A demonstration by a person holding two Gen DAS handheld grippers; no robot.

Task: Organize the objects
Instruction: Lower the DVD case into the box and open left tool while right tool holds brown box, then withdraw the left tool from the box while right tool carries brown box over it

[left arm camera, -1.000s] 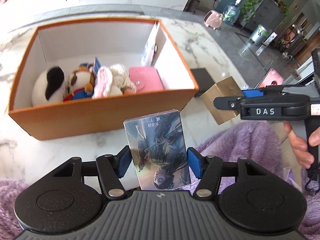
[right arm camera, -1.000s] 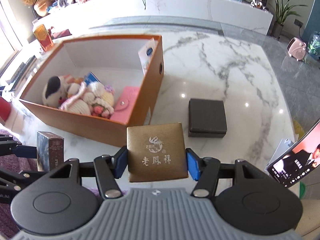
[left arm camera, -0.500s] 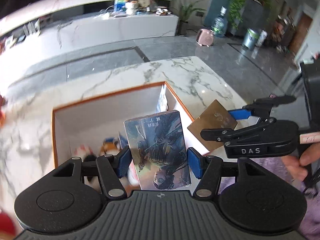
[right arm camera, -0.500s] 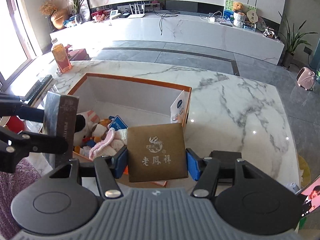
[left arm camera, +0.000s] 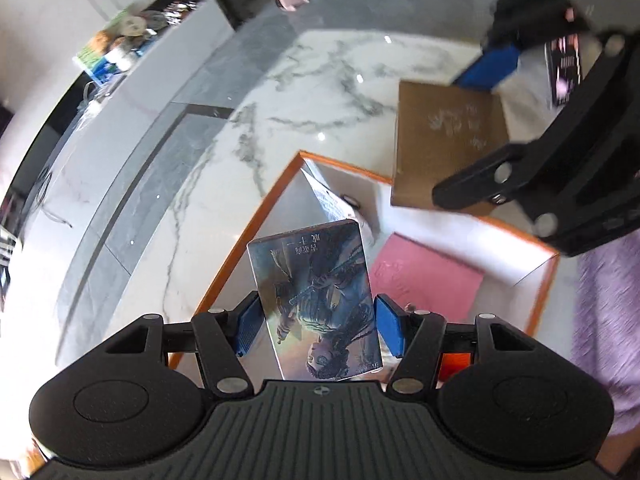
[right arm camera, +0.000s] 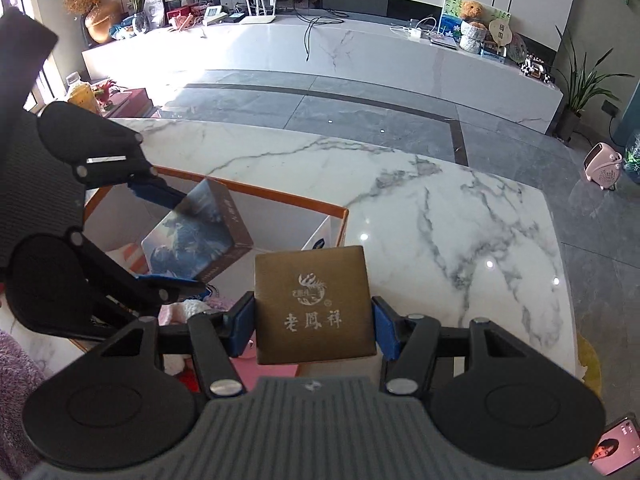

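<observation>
Both grippers have swung over the orange box point(left arm camera: 256, 236), jaws clenched on card box point(left arm camera: 316, 300) and gold box point(right arm camera: 314, 304).

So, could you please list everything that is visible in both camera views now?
Orange cardboard box with white inside: one, open, on the table.
White marble table with grey veins: one, under the box.
Illustrated blue-grey card box: one, above the orange box, held by the left gripper.
Gold-brown square box with printed characters: one, over the orange box's edge, held by the right gripper.
Pink wallet: one, inside the orange box.
Small white packet with blue print: one, leaning on the inner wall.
Pink heater: one, on the grey floor.
Left gripper: black with blue pads.
Right gripper: black with blue pads.
</observation>
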